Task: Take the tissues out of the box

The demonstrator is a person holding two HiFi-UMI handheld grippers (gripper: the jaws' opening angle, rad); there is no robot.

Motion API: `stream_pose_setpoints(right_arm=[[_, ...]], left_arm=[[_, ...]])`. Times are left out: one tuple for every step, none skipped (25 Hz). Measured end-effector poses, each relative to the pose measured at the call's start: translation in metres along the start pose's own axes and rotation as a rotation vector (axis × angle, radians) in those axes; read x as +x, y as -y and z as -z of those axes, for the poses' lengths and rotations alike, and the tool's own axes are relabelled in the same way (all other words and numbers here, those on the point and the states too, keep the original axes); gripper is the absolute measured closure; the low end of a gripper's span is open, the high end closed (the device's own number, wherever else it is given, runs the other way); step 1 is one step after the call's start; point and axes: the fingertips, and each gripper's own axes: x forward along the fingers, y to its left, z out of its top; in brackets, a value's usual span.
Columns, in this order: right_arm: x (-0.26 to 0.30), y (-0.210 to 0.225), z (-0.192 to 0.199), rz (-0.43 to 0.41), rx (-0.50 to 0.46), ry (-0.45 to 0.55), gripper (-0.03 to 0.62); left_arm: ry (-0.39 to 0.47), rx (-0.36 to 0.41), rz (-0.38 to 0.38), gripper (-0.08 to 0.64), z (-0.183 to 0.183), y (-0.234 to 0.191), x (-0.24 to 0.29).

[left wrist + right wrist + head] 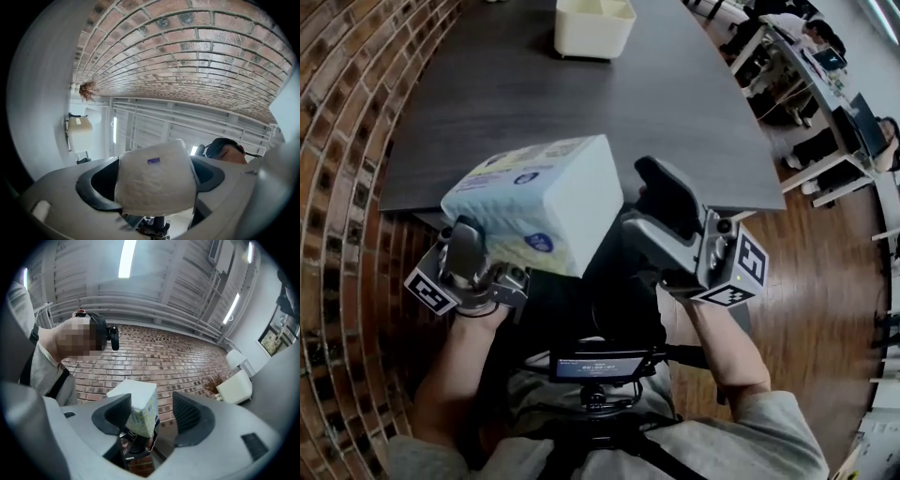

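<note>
I'm seeing the left gripper [154, 180] and right gripper [152, 411] wearing grey shells, black pads [187, 416] and square-marker cubes. Below the right cube [741, 267] I'm making out pale, perhaps grey, sleeves [769, 436].

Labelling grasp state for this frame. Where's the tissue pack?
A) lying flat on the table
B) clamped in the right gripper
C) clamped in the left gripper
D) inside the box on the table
C: the left gripper has its jaws shut on the tissue pack. The right gripper has its jaws apart and grips nothing, and the box sits far back on the table.
</note>
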Motion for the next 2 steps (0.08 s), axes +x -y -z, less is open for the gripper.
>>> stream_pose_setpoints(right_arm=[[-0.0003,0.0011,-0.0021,0.001,-0.013,0.001,0.313],[-0.0006,0.0022,-0.0043,0.002,-0.027,0.001,0.313]], left_arm=[[-0.002,-0.001,0.013,0.098,0.0002,-0.0013,0.0030],[-0.005,-0.003,0.025,0.098,0.0004,-0.0027,0.0059]])
